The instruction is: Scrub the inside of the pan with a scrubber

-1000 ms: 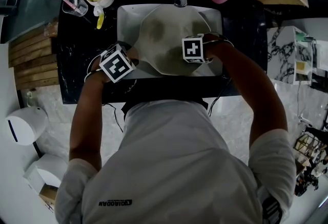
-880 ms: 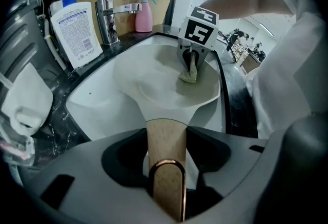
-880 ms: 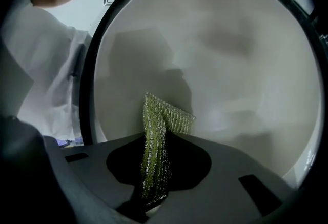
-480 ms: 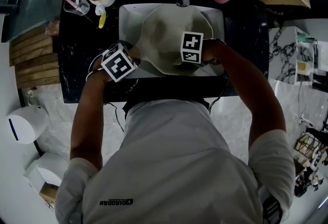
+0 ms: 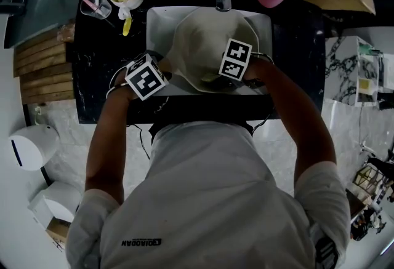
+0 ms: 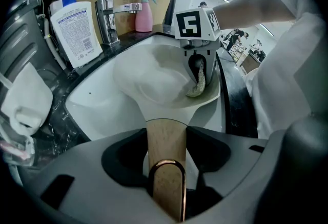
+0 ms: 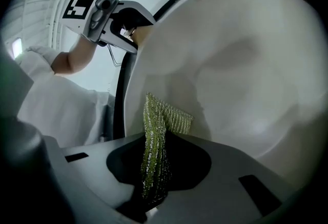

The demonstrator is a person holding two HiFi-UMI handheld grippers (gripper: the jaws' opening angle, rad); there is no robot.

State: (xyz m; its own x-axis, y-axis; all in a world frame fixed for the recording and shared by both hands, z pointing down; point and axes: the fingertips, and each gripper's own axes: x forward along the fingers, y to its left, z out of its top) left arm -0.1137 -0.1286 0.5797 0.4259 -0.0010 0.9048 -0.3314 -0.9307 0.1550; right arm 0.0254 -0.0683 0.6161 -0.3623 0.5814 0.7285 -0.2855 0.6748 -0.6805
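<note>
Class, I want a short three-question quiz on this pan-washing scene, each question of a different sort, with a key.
1. True or false: the left gripper is shut on the wooden handle of the pan.
2. What does the right gripper hold?
A. a scrubber
B. a toothbrush
C. a spray bottle
3. Fill the gap: the pan is held over the white ____.

Key
1. True.
2. A; its green mesh lies against the pan's inside.
3. sink.
</note>
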